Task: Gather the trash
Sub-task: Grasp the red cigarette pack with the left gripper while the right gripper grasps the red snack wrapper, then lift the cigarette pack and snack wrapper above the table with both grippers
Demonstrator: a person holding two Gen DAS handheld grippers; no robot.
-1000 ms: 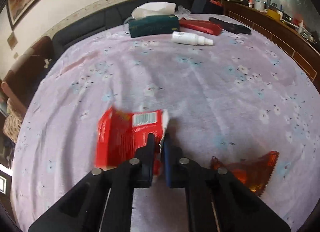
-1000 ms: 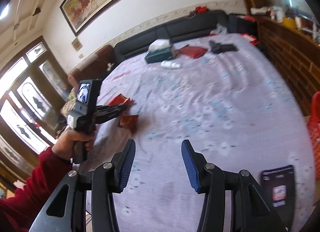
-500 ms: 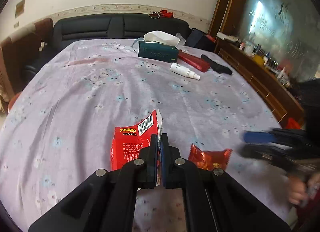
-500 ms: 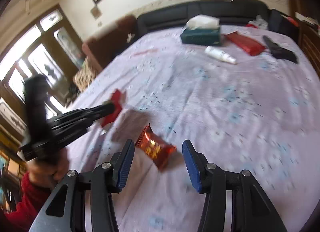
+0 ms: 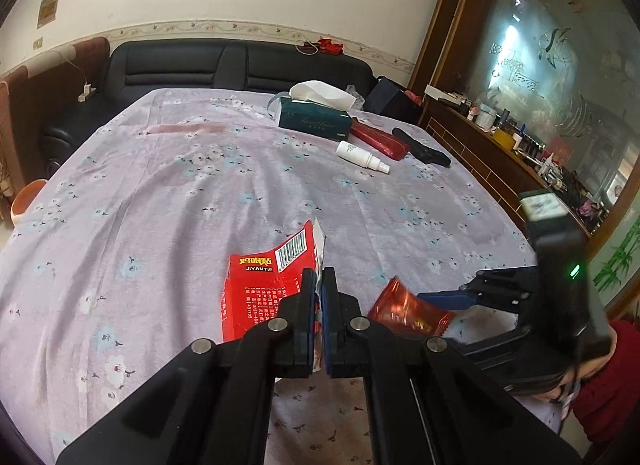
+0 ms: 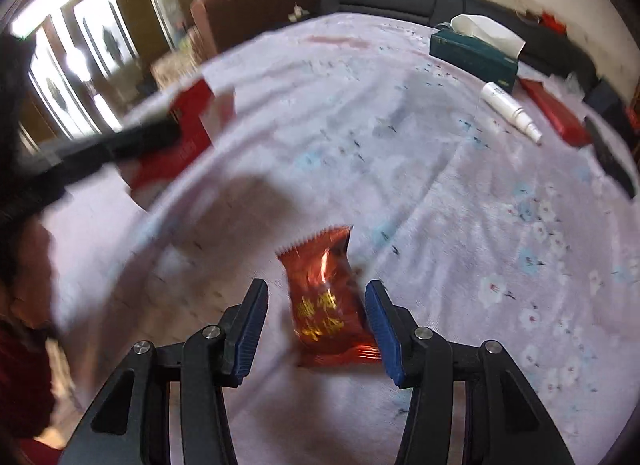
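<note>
The left gripper [image 5: 319,285] is clamped tight on the torn edge of a flat red snack packet with a barcode [image 5: 264,281], holding it just above the lilac flowered tablecloth [image 5: 180,193] of the table. To its right, a crinkled shiny red-brown foil wrapper with gold lettering [image 6: 326,301] lies on the cloth between the fingers of the right gripper [image 6: 316,323], whose jaws stand about half open; its blue pads [image 6: 382,325] are beside the wrapper, not pressing it. Farther right and back sit a dark green tissue box [image 5: 314,121] and a white spray bottle [image 5: 360,155].

"JIYANTIE" on red wrapper [image 5: 260,289]
</note>
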